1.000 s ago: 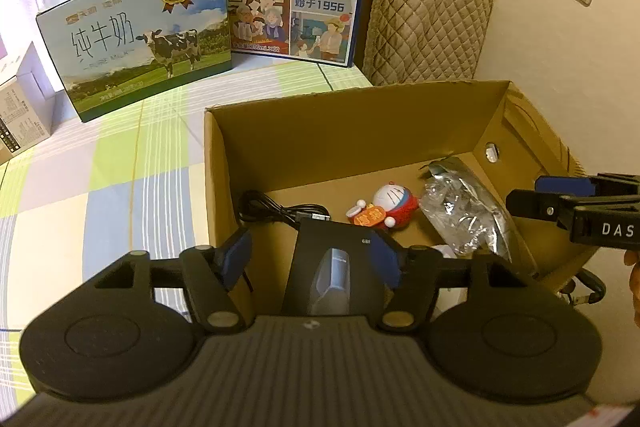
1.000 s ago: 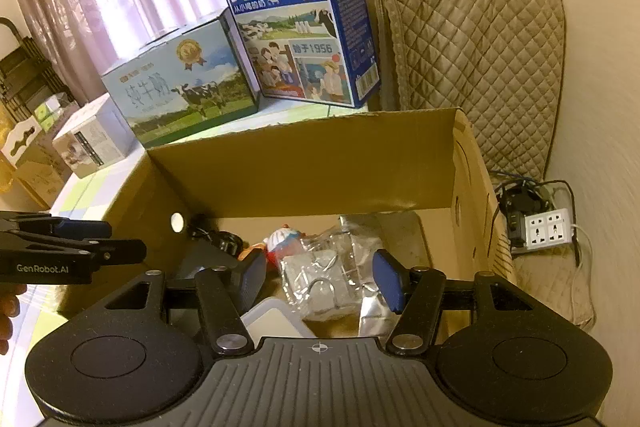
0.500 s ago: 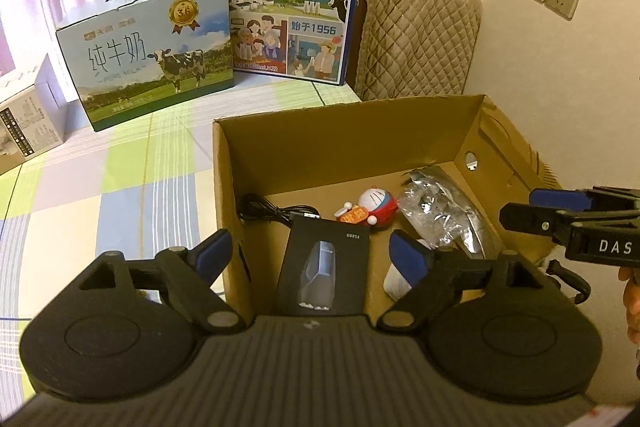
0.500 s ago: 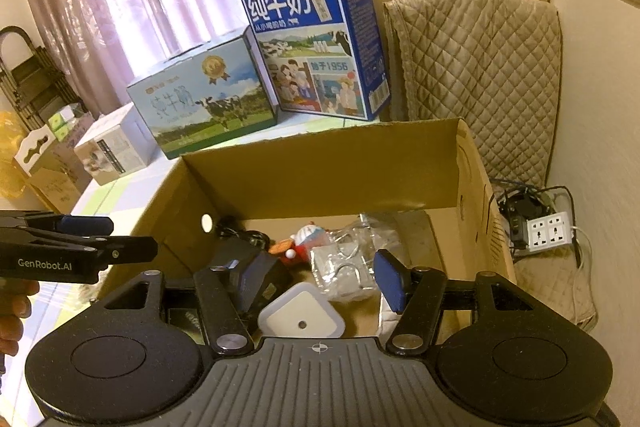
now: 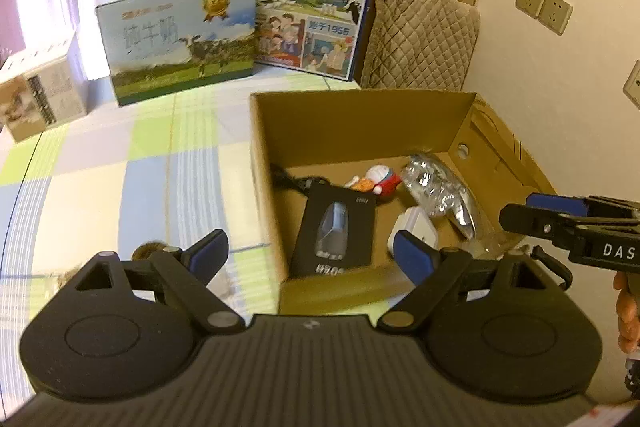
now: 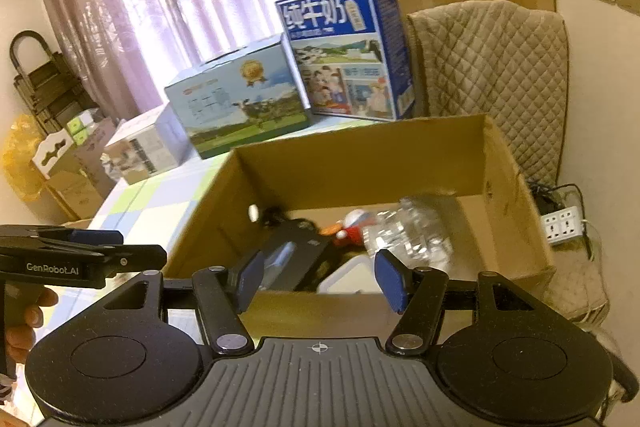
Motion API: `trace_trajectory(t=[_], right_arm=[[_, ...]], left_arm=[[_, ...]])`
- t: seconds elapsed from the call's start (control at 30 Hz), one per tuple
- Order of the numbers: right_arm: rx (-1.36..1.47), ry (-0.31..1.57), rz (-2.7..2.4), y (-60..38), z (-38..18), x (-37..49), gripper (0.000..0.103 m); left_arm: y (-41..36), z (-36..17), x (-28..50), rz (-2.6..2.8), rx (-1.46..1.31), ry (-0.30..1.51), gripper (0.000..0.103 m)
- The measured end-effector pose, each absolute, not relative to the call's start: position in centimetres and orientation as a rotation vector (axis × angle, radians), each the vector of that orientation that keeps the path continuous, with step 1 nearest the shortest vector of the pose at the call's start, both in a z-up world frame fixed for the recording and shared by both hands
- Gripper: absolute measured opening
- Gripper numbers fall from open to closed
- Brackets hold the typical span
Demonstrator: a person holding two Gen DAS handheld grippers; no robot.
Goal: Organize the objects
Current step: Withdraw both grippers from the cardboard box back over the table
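Open cardboard box (image 5: 362, 123) on the checked tablecloth (image 5: 120, 179), holding the sorted items: a black carton (image 5: 334, 231) lying flat at near left, a white cube (image 5: 414, 227) to its right, a small toy figure (image 5: 380, 179) toward the far wall, and a crumpled clear wrapper (image 5: 438, 187) at right. The carton is judged light and stiff, best taken across its long edges; the wrapper soft, slippery, yielding. The left gripper (image 5: 310, 253) and right gripper (image 6: 316, 277) hover above the near rim, fingers spread wide, holding and touching nothing.
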State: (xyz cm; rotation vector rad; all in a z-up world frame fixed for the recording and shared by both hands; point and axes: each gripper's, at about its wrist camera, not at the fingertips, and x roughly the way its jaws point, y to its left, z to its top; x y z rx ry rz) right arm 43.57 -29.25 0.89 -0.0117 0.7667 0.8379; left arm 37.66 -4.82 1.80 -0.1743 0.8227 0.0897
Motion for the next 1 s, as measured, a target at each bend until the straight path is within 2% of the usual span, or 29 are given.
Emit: trace_trajectory(t=[1.0], right_arm=[[-0.064, 0.879, 0.888, -19.5, -2.2, 31.4, 0.059]], left_arm=[[7.6, -0.9, 25.2, 0.163, -0.278, 0.898, 0.095]])
